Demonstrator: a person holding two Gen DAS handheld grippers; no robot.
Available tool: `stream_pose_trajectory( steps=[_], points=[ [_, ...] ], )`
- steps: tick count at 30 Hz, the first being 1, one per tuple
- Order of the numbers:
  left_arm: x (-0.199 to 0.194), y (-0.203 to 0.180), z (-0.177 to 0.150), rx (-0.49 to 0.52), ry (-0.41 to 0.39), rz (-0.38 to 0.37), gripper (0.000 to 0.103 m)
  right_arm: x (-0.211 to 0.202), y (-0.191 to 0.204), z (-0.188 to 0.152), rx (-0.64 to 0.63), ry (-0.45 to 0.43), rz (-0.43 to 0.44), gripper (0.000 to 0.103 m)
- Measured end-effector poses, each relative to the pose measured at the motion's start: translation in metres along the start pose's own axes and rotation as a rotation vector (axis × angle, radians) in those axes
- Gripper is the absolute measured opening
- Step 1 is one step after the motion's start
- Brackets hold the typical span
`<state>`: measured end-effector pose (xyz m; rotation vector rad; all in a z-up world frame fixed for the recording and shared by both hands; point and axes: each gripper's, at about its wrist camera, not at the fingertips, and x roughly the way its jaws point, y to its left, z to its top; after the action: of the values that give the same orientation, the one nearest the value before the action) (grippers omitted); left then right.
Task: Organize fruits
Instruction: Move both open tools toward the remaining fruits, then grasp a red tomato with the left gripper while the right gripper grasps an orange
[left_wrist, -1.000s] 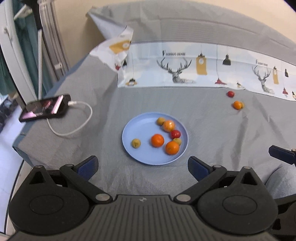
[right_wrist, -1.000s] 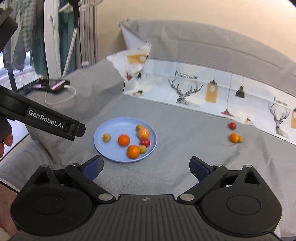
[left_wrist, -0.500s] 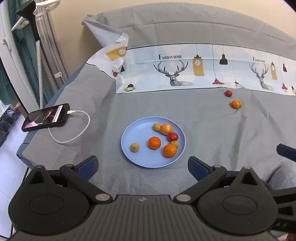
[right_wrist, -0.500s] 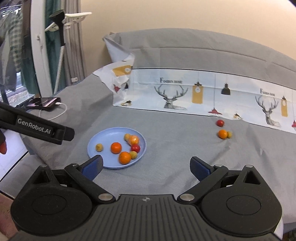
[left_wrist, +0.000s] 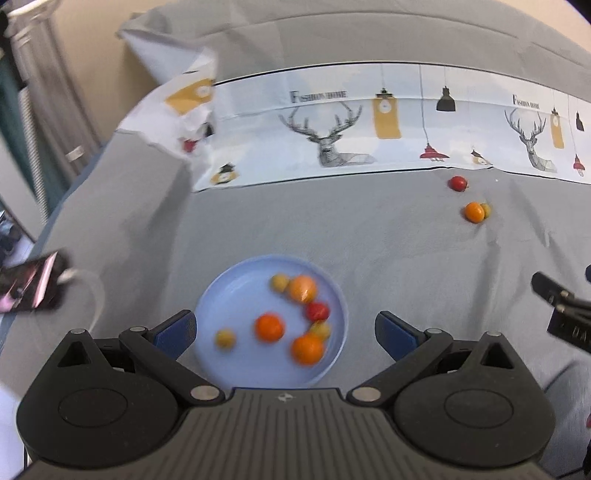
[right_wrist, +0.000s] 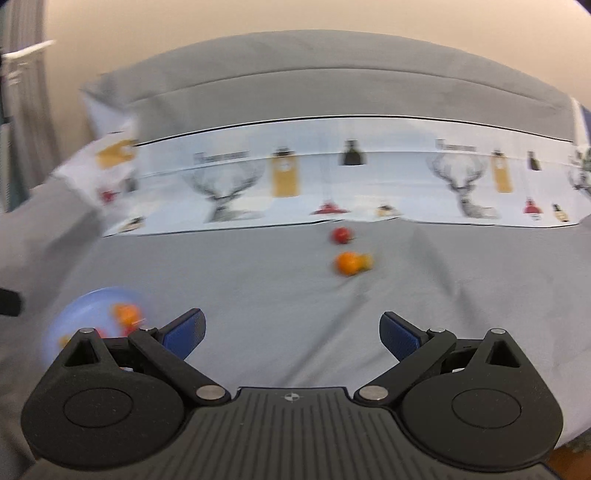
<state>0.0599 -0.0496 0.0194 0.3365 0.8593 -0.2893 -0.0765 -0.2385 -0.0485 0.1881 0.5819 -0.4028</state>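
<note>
**Approach to the stray fruit, both grippers empty**

Left to right: a phone (left_wrist: 31, 284) on its white cable rests at the edge of the grey, softly creased cloth (left_wrist: 369, 243). The left gripper (left_wrist: 284, 332), jaws wide and holding nothing, hangs over the smooth round blue plate (left_wrist: 236, 291), which carries seven small glossy fruits. The right gripper (right_wrist: 291, 334), jaws equally wide, faces the three loose fruits well apart from the plate: a red one (right_wrist: 340, 235), with an orange one (right_wrist: 347, 263) touching a small yellow one (right_wrist: 366, 261). Probable next move: advance, close gently on one round, roll-prone fruit.
</note>
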Motion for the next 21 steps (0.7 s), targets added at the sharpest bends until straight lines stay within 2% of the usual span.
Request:
stream_pose_trajectory(
  steps=[4,8,9,11,13,16,18,19,21],
  points=[
    [0.040,-0.027,0.036,0.013,0.011,0.000,0.103,0.054,-0.035,0.014,0.003,-0.010,-0.048,0.100],
    [0.084,-0.049,0.075,0.018,0.022,-0.014,0.103,0.123,-0.049,0.027,0.002,-0.008,-0.013,0.093],
    [0.097,-0.056,0.086,0.027,0.025,-0.018,0.103,0.141,-0.050,0.029,0.000,0.003,-0.009,0.090],
    [0.119,-0.071,0.107,0.055,0.023,-0.044,0.103,0.182,-0.049,0.030,0.014,0.038,-0.019,0.073],
    [0.144,-0.089,0.125,0.088,0.021,-0.060,0.103,0.214,-0.049,0.029,0.038,0.074,-0.024,0.066],
    [0.187,-0.124,0.154,0.148,0.030,-0.129,0.103,0.259,-0.049,0.026,0.058,0.116,-0.042,0.065],
    [0.214,-0.149,0.169,0.190,0.037,-0.177,0.103,0.280,-0.051,0.023,0.063,0.118,-0.059,0.060],
    [0.228,-0.162,0.177,0.215,0.043,-0.201,0.103,0.287,-0.053,0.022,0.074,0.117,-0.067,0.043],
    [0.255,-0.188,0.188,0.259,0.064,-0.248,0.103,0.293,-0.061,0.022,0.094,0.103,-0.077,0.040]
  ],
)
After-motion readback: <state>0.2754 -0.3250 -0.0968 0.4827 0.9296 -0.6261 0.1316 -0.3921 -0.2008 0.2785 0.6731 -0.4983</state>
